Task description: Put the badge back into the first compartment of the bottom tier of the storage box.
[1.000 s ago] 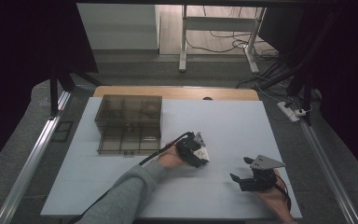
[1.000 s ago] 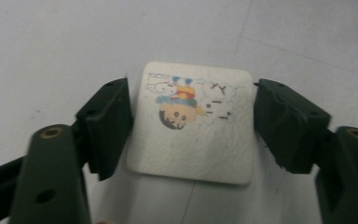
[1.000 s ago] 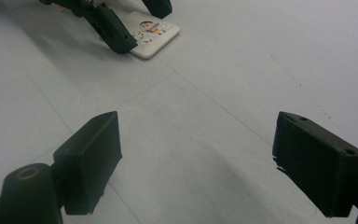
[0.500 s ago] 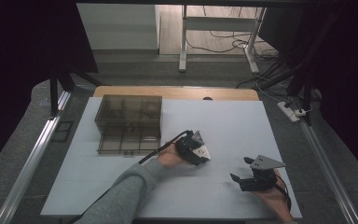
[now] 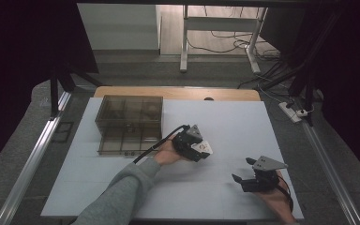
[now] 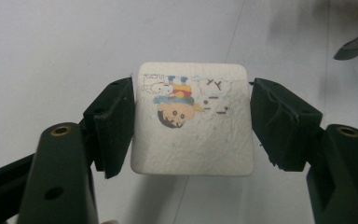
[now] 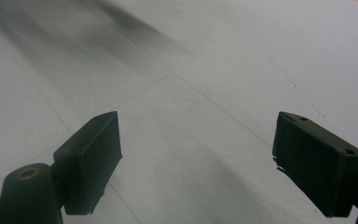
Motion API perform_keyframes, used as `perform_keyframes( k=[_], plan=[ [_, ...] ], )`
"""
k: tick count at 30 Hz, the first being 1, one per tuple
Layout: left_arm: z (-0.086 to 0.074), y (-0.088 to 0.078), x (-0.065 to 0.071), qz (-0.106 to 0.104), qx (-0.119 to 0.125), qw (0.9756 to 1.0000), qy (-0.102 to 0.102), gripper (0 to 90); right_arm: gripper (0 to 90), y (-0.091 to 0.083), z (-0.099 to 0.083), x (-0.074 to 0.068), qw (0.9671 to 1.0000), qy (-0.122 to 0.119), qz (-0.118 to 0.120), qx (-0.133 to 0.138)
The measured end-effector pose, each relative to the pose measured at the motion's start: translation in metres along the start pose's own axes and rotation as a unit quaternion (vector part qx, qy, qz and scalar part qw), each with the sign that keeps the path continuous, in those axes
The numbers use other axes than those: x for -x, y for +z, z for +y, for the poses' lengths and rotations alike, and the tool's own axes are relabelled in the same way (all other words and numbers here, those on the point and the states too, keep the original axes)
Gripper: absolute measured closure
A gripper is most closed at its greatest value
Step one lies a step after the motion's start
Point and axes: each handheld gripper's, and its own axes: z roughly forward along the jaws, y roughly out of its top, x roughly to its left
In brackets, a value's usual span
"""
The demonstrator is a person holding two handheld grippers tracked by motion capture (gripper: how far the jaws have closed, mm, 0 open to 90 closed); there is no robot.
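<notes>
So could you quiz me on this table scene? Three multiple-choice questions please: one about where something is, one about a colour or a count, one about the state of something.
1. Where does the smoky clear organiser box sit on the table?
A. far left part
B. near right corner
C. dead centre

2. What colour is the square pad with the cartoon figure?
A. red
B. white
C. black

3. How is the right gripper?
A. shut on a cup
B. shut on the pad
C. open, with nothing in it

Answers:
1. A: the high view shows the box toward the table's far left, beyond the left gripper.
2. B: the left gripper view shows a white pad with a small coloured print between that gripper's jaws.
3. C: the right gripper view shows the jaws wide apart with bare table between them.
</notes>
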Motion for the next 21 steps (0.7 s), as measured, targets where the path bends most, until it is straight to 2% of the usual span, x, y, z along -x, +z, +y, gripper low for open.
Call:
perform_keyframes(
  k=[10,21],
  plan=[
    [0.002,-0.013,0.004,0.001,0.011,0.9999,0.007,33.3,15.6,0.001,-0.001,0.000,1.0000,-0.001,-0.001,-0.002],
    [0.001,-0.014,0.006,0.001,0.012,0.9999,0.010,33.2,16.3,0.002,-0.002,0.000,0.9999,-0.006,-0.002,-0.012]
  ],
)
